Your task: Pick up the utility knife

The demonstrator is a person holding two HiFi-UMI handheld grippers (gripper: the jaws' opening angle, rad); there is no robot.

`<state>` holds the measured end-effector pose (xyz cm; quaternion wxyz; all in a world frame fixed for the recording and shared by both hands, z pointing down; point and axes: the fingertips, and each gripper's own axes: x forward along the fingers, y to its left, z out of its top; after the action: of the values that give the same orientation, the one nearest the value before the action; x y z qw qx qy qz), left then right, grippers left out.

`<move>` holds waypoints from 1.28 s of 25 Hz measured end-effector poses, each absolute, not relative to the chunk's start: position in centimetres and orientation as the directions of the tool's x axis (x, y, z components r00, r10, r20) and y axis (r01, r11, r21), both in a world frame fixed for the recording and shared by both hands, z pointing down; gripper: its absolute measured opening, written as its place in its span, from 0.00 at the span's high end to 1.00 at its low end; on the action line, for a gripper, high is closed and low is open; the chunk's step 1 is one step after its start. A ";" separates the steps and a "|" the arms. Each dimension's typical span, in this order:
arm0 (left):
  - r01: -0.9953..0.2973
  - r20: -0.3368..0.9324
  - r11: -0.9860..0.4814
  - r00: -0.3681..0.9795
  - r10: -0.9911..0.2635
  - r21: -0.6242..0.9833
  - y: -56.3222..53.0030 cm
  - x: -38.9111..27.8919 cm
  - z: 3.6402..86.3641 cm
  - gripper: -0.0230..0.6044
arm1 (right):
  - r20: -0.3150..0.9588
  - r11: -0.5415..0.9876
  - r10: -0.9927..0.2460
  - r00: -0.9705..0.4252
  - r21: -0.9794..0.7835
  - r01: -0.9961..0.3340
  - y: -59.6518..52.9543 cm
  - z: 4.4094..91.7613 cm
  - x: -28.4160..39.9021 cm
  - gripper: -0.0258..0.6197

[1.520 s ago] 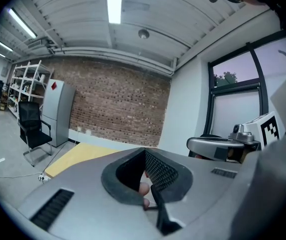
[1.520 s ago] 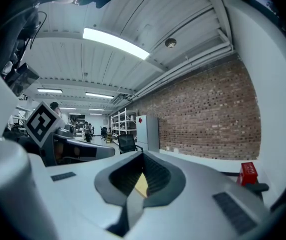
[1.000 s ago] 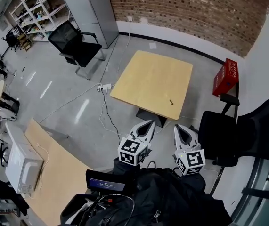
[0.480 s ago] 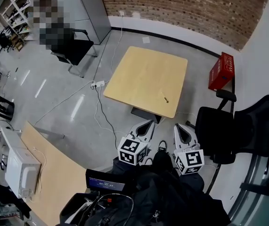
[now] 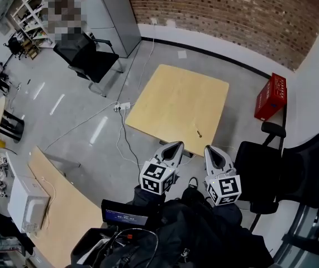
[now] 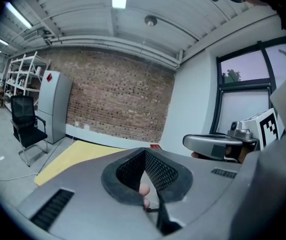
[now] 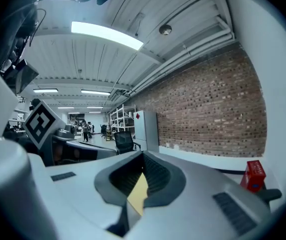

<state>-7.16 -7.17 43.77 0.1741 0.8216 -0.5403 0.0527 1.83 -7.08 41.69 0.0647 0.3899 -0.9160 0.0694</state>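
The utility knife (image 5: 199,133) lies untouched on the table (image 5: 170,96), a small dark thing close to the near right corner, just inside the near edge. Neither hand-held gripper has reached it. The left hand-held gripper (image 5: 175,146) and the right hand-held gripper (image 5: 212,149) hang side by side over the grey floor (image 5: 86,121), short of the table's near edge, with their noses towards the table. Each has its jaws brought together at the tips and holds nothing. Through the slit under the right one's tips only a sliver of yellow table top shows. In the left gripper view the table lies low and to the left of the jaws.

Against half a second ago, the table and the knife sit lower in the head view and a little further right, so the table's near right corner now comes almost down to the tips of the right hand-held gripper. The two grippers keep nearly the same places in the view, and their jaws look as closed as before. The red box (image 5: 271,96) by the wall and the black chair (image 5: 89,57) at upper left have slid down likewise.
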 end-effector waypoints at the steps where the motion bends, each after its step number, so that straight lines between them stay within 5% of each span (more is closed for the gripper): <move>1: -0.908 0.278 -0.354 0.408 -0.870 0.225 -8.0 -7.0 43.8 0.97 | 0.172 0.688 -0.704 -0.689 -0.080 -0.722 -8.0 41.7 2.0 0.96; 32: -0.955 0.461 -0.219 0.290 -0.839 0.201 -16.5 -5.9 50.1 0.97 | 0.259 0.723 -0.619 -0.741 -0.181 -0.667 -19.2 47.2 4.1 0.96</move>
<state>-5.91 -16.51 50.10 0.2271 0.7703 -0.5820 0.1277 4.15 -19.15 47.16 0.0903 0.3482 -0.9237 0.1320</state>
